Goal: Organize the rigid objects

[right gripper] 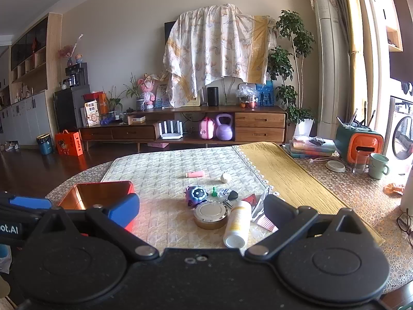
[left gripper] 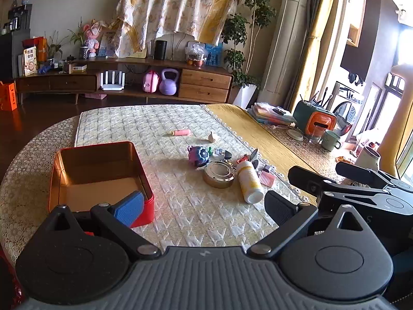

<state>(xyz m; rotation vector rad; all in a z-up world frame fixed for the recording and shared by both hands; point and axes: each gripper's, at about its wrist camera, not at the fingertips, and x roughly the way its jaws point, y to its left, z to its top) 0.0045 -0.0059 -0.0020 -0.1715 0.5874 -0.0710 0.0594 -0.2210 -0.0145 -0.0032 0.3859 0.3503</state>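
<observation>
Nearest, both grippers are seen w/ jaws spread wide and nothing held. The left gripper (left gripper: 204, 206) hangs over the near table edge; its blue pad (left gripper: 129, 208) overlaps the near right corner of the red tin (left gripper: 144, 222), though contact cannot be judged. The right gripper (right gripper: 201, 210) is held just to the right of it, fingers pointing at the object pile.

The red tin is open-topped w/ a copper-coloured interior and is placed near-left on the quilted cloth (left gripper: 180, 211); nothing is seen inside.

Right of centre, the loose objects are clustered: a white bottle (right gripper: 237, 223) lying on its side, cap end nearest; a round gold tin (right gripper: 211, 215) touching its left side; a pink comb-like piece (right gripper: 265, 223) to the right of the bottle. Just behind, a purple spiky toy (right gripper: 196, 193), a small green piece (right gripper: 213, 192) and a black key fob (right gripper: 232, 195) are grouped.

Farther off, well apart from the pile, a pink tube (right gripper: 196, 173) and a small white shell-like item (right gripper: 225, 177) are laid separately.

At far right, on the yellow runner's (right gripper: 284, 175) far side: a green mug (right gripper: 378, 165), a glass (right gripper: 360, 163), an orange-and-green holder (right gripper: 361, 142).
</observation>
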